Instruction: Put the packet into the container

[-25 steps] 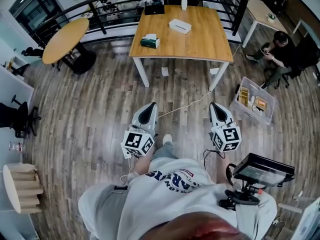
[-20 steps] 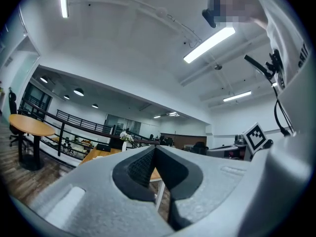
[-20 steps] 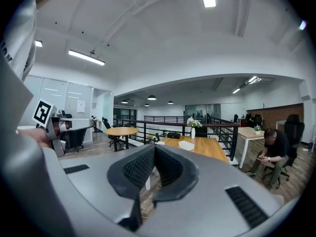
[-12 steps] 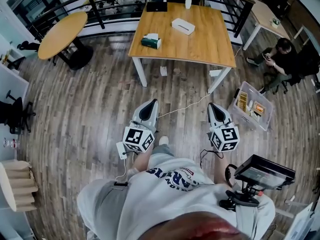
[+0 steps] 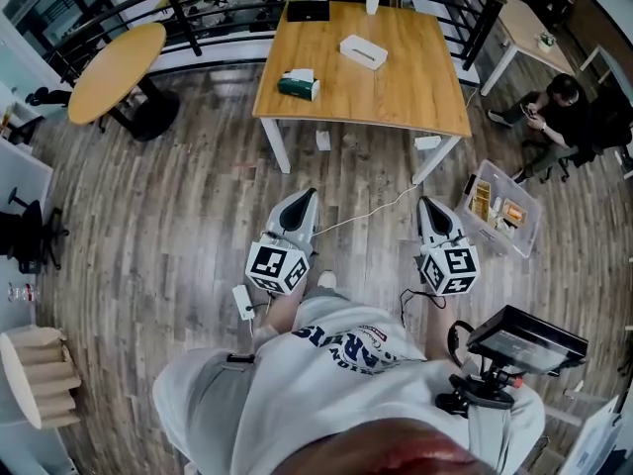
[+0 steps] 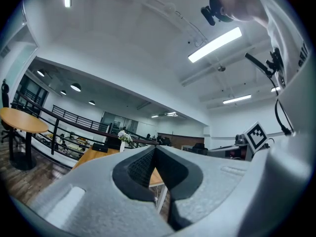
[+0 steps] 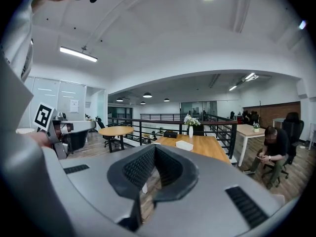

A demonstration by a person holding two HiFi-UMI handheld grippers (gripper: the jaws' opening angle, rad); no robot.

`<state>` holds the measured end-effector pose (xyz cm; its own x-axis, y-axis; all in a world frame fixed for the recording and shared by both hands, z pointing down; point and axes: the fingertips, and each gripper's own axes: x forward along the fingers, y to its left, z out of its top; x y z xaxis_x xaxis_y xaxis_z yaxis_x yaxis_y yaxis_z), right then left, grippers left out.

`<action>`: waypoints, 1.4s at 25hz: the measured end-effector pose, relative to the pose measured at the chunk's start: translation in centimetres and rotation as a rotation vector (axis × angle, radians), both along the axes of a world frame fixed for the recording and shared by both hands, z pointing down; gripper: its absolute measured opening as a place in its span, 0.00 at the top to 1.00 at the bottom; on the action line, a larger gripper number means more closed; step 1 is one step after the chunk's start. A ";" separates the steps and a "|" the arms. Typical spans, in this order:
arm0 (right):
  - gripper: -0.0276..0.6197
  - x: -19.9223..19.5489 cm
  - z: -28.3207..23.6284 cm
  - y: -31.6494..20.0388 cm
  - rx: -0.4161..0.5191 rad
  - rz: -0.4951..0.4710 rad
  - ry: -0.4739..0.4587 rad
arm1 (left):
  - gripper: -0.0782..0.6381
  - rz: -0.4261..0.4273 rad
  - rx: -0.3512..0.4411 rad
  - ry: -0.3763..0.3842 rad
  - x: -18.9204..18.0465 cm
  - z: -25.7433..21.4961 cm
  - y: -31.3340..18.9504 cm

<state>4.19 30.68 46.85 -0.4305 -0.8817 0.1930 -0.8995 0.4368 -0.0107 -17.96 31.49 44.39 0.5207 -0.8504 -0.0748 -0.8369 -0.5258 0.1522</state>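
two empty grippers, packet well ahead on the table

both grippers are held out over the wooden floor [image 5: 178,216], in front of the person's body. the left gripper [image 5: 305,198] is shown with its jaws pressed together and nothing between them; in its own view the dark pads [image 6: 139,168] meet in a closed line. the right gripper [image 5: 427,204] is closed on nothing in the same way, its pads [image 7: 140,169] touching.

the packet [image 5: 298,84], taken to be the green one, lies on the near left part of the square table [image 5: 415,97], close to the front edge and well apart from both grippers. it is found almost straight ahead of the left gripper, and ahead and to the left of the right one, so the left hand is judged the nearer. its long axis seems to run across the line of approach, a little tilted, so a turn of the wrist may be needed for the short side to be spanned.

the container [image 5: 504,209] is judged to be the clear bin on the floor, to the right of the right gripper and near the table's right front leg; some items are already held in it. a white box [image 5: 363,51] is seen farther back on the table. no step of the task is judged done yet.
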 end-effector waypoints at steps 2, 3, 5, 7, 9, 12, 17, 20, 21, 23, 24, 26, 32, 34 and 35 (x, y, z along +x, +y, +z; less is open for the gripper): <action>0.95 -0.5 -0.1 -1.0 -0.001 0.002 0.002 | 0.89 0.000 -0.003 0.003 -0.6 0.0 -1.2; 0.95 -0.7 -0.1 -1.6 -0.002 0.005 0.005 | 0.89 0.001 -0.003 0.006 -0.9 0.0 -1.8; 0.95 -1.1 -0.2 -2.6 -0.005 0.013 0.009 | 0.89 0.008 0.001 0.008 -1.3 -0.2 -3.0; 0.95 -1.4 -0.4 -3.4 -0.001 0.023 0.010 | 0.89 0.016 0.005 0.005 -1.8 -0.3 -3.9; 0.95 -1.9 -0.5 -4.3 0.006 0.031 0.011 | 0.89 0.022 0.008 0.004 -2.3 -0.2 -4.8; 0.95 -2.7 -0.8 -5.6 0.016 0.041 0.009 | 0.89 0.034 0.012 0.003 -3.0 -0.3 -6.2; 0.95 -4.1 -0.4 -6.2 0.009 0.054 0.002 | 0.89 0.056 0.014 -0.005 -4.0 0.0 -7.7; 0.95 -4.2 0.1 -6.2 -0.006 0.062 0.005 | 0.89 0.073 0.013 -0.006 -3.9 0.1 -8.2; 0.95 -4.1 0.4 -6.3 -0.012 0.069 0.005 | 0.89 0.081 0.010 -0.006 -3.8 0.2 -8.4; 0.95 -3.8 0.8 -6.3 -0.023 0.085 0.001 | 0.89 0.099 0.001 -0.007 -3.5 0.6 -8.4; 0.95 -3.8 1.0 -6.2 -0.025 0.090 -0.001 | 0.89 0.107 -0.003 -0.008 -3.4 0.8 -8.3; 0.95 -3.7 1.1 -5.9 -0.024 0.098 -0.002 | 0.89 0.123 -0.006 -0.013 -3.2 1.1 -8.0; 0.95 -4.2 1.9 -5.8 -0.038 0.097 -0.006 | 0.89 0.134 -0.009 -0.020 -3.4 1.4 -7.8; 0.95 -4.5 1.9 -5.8 -0.037 0.093 -0.009 | 0.89 0.129 -0.014 -0.023 -3.7 1.5 -7.8; 0.95 -4.6 1.9 -5.9 -0.036 0.090 -0.010 | 0.89 0.126 -0.016 -0.024 -3.8 1.6 -7.9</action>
<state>-0.42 24.75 48.72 -0.3521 -0.9094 0.2212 -0.9348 0.3537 -0.0338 -21.77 23.64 45.99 0.6249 -0.7792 -0.0479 -0.7679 -0.6246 0.1422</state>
